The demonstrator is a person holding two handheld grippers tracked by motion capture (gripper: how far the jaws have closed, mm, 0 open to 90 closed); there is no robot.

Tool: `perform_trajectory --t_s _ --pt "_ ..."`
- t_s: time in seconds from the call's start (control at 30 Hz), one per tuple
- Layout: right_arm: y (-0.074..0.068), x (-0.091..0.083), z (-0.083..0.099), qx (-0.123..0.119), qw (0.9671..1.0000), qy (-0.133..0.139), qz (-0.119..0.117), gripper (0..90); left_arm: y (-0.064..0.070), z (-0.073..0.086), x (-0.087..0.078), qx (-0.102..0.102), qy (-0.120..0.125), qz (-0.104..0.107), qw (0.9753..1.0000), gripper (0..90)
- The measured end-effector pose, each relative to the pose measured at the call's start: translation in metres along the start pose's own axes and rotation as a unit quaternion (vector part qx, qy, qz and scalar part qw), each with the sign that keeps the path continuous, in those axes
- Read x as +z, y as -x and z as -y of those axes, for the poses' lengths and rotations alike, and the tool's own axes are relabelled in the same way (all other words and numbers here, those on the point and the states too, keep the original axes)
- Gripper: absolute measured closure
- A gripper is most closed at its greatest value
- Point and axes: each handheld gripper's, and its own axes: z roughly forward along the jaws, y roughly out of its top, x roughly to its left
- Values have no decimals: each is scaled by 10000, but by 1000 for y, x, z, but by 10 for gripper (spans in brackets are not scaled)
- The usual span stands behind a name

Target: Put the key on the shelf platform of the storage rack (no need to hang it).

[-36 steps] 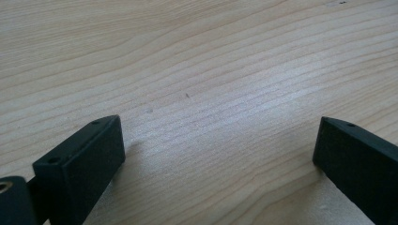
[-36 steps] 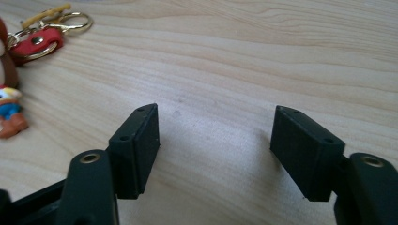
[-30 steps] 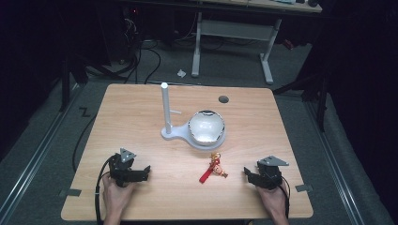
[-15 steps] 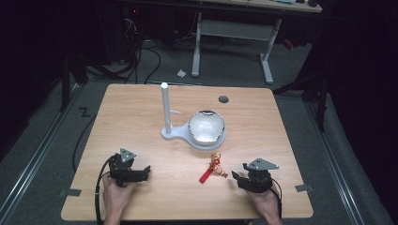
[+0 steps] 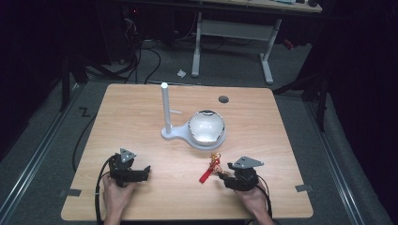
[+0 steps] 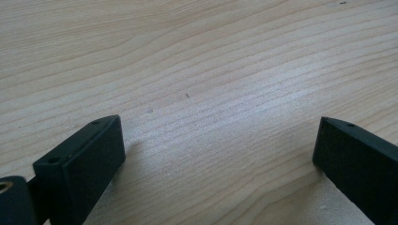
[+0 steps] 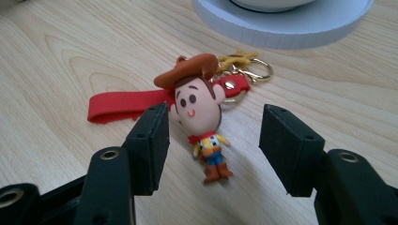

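light wood table (image 5: 141,108) on grey carpet floor (image 5: 56,122), round cable hole (image 5: 223,99) near its far edge. room dark all round, light falls on the tabletop. behind: white-legged desk (image 5: 230,28), black cables (image 5: 141,61) trailing on floor, scrap of white paper (image 5: 181,73). grey tape pieces (image 5: 303,188) at the near table corners

We see a light wooden table (image 5: 141,117) with a small dark round hole (image 5: 223,99) near its far edge. Near the middle a white stand (image 5: 174,132) rests on the table, with an upright post on its left and a shiny bowl (image 5: 206,126) on its right. Just nearer than the stand lies a cowboy figure keychain (image 7: 199,112) with a red strap (image 7: 123,104).
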Motion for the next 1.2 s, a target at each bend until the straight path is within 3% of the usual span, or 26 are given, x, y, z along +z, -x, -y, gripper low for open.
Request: perform_trajectory --t_s 0.3,0.5,1.03,1.07,1.2 --pt "-1 19 -7 -6 9998 -128 -156 428 0 0 0 2 -1 0 10000 28" --pt "-1 22 -7 -15 9997 -176 -167 438 0 0 0 1 -1 -1 10000 28" --pt "-6 26 -6 -370 9991 -138 -147 608 0 0 0 -2 1 -2 10000 28" --pt "-6 25 -6 -393 9990 -103 -159 653 0 0 0 -2 1 -2 10000 28" --pt "-8 23 -7 -472 9988 -59 -114 656 0 0 0 -1 0 -6 10000 28"
